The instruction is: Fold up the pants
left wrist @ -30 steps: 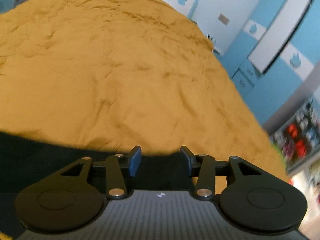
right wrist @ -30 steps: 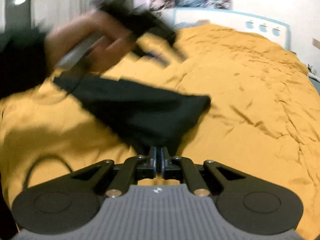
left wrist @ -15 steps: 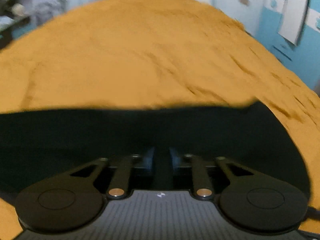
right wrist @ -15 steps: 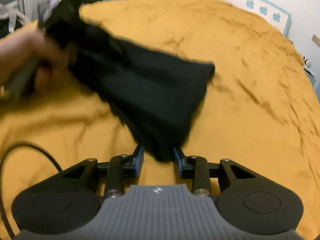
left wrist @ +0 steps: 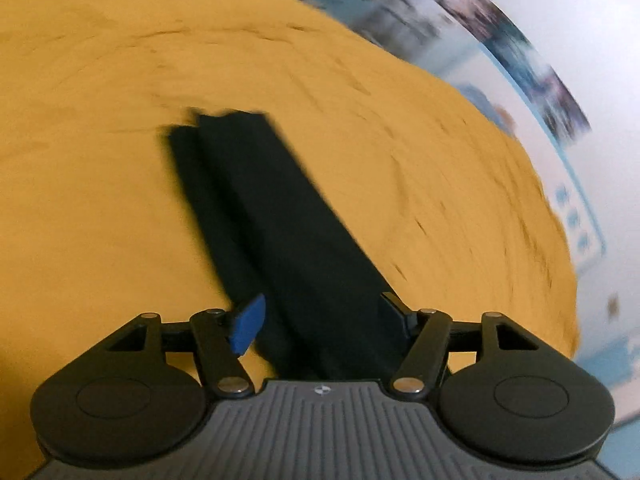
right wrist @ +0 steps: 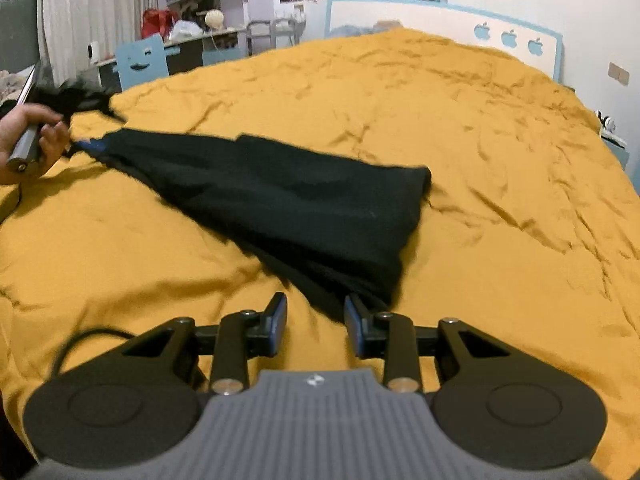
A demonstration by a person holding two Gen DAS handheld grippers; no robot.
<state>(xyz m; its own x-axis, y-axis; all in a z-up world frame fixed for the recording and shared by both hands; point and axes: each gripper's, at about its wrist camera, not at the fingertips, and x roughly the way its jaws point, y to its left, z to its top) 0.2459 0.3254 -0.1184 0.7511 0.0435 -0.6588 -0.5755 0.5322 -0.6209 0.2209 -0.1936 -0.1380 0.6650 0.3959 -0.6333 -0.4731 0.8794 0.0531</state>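
Observation:
Black pants lie stretched out on an orange bedspread. In the left wrist view the pants run as a long folded strip away from my left gripper. Its jaws are wide open with the cloth's near end lying between them. My right gripper is open, with the pants' near corner just in front of its fingertips. The left gripper also shows in the right wrist view at the far left, held by a hand at the pants' other end.
A headboard with apple cut-outs stands at the far end of the bed. A desk, a blue chair and shelves are beyond the bed's left side. A black cable lies near my right gripper.
Both grippers have opened and let go of the pants. The pants dropped from the air onto the bed and now lie stretched out. The left gripper swung round to look along the strip.

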